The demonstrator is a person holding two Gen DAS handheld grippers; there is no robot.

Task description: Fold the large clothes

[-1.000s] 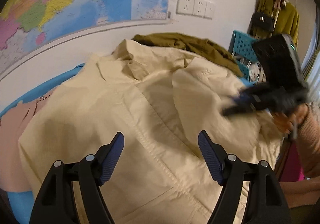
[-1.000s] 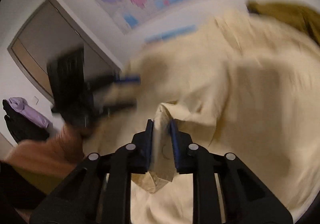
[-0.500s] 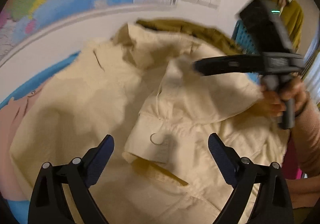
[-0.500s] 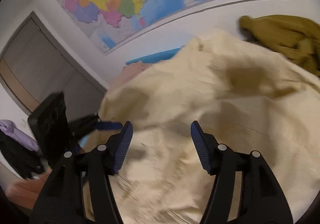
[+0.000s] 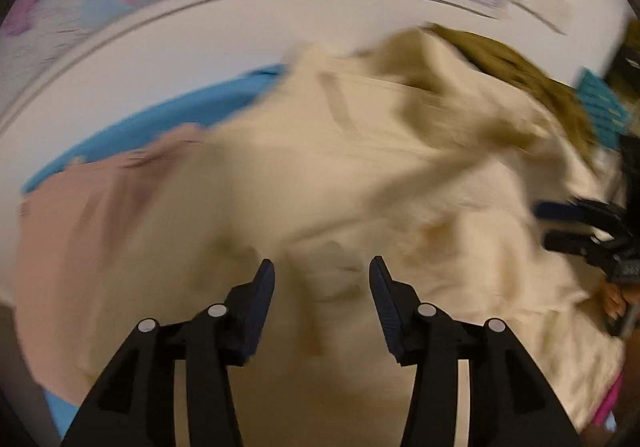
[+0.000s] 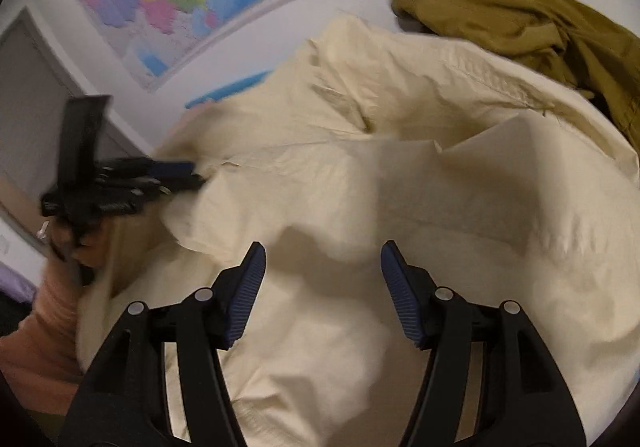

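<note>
The large cream cotton jacket (image 6: 400,207) covers most of the blue-edged bed (image 5: 140,135) that carries it, its collar toward the far edge by the wall and its hem at the near edge under both tools. As far as can be judged the fold is only begun: one front panel lies turned over the middle with a loose, rumpled flap, while no clean crease or squared outline shows, and the rest of the folding is left to do. A crumpled olive-green garment (image 6: 540,31) waits at the far right corner, untouched. The left gripper (image 5: 322,279) hangs above the cloth; its jaws have just been closing, part-open, gripping nothing. The right gripper (image 6: 323,267) hovers over the near edge, moderately wide, empty.
</note>
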